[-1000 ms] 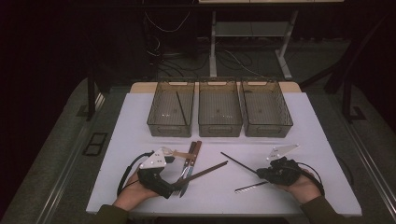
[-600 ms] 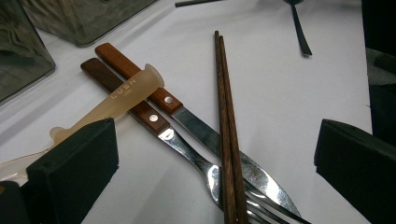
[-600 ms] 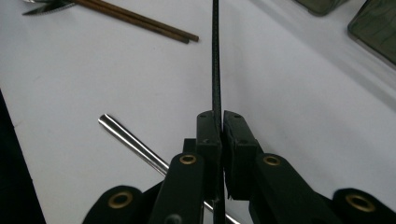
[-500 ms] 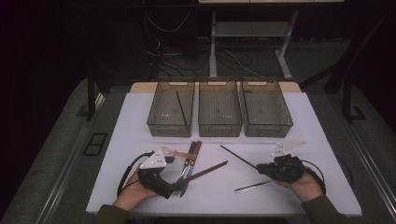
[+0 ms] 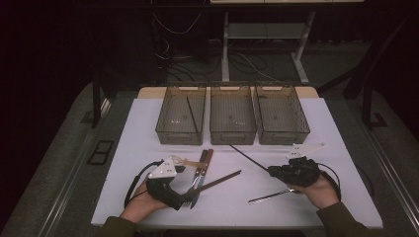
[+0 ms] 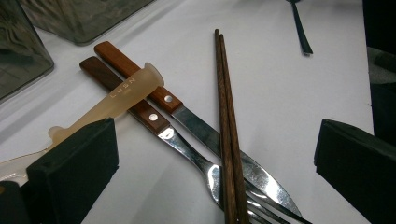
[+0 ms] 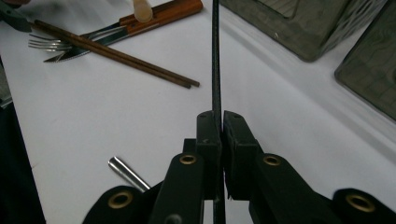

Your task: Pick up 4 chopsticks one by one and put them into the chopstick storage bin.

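One black chopstick (image 7: 216, 60) sits pinched at its end in the clenched right gripper (image 7: 220, 122) near the worktop's front right, so it could pivot and slip, while the left gripper (image 6: 205, 154) gapes over the cutlery.

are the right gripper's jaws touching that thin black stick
Touching. The right gripper view shows the right gripper with both jaws pressed against the black stick, no gap.
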A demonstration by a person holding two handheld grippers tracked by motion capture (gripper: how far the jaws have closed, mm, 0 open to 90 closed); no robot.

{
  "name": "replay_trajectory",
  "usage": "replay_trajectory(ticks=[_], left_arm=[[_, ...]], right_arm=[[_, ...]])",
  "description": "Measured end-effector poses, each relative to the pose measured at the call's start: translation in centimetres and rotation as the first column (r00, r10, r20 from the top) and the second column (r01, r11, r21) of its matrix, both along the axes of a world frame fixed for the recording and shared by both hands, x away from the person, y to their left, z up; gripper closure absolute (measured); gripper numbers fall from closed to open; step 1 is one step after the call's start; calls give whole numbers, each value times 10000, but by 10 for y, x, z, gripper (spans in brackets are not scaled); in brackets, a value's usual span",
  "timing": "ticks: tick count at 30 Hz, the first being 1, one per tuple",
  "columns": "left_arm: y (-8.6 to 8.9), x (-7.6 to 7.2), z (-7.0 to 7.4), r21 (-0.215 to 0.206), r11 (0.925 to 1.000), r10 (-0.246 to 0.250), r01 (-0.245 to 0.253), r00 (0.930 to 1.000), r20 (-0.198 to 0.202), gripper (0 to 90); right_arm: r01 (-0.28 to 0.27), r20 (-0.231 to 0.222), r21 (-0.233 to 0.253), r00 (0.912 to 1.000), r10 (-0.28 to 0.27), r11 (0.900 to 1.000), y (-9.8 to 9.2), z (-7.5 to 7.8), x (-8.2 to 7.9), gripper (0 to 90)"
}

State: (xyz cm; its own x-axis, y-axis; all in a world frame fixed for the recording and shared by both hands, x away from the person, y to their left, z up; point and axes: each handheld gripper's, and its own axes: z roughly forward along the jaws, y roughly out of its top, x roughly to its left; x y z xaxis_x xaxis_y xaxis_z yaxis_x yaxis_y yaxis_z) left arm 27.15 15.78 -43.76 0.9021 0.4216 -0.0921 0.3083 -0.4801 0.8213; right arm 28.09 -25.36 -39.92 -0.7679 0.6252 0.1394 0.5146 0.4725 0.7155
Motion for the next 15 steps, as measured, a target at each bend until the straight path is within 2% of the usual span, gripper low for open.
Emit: replay_trajectory(ticks=[6,8,15], left_arm=[[0,0,0,-34,10000,32,-32,10000,-24,0],[-1,-1,-1,-161,9998,128,-129,9999,-75,0],[-1,0,-1,-141,9998,118,-119,9999,-77,0]], right_arm=[[15,146,185,9999,-17,9998,6,6,7,857],[60,207,286,9998,-66,9996,8,9,10,857],[99,505,603,9986,-130,9981,17,18,22,858]])
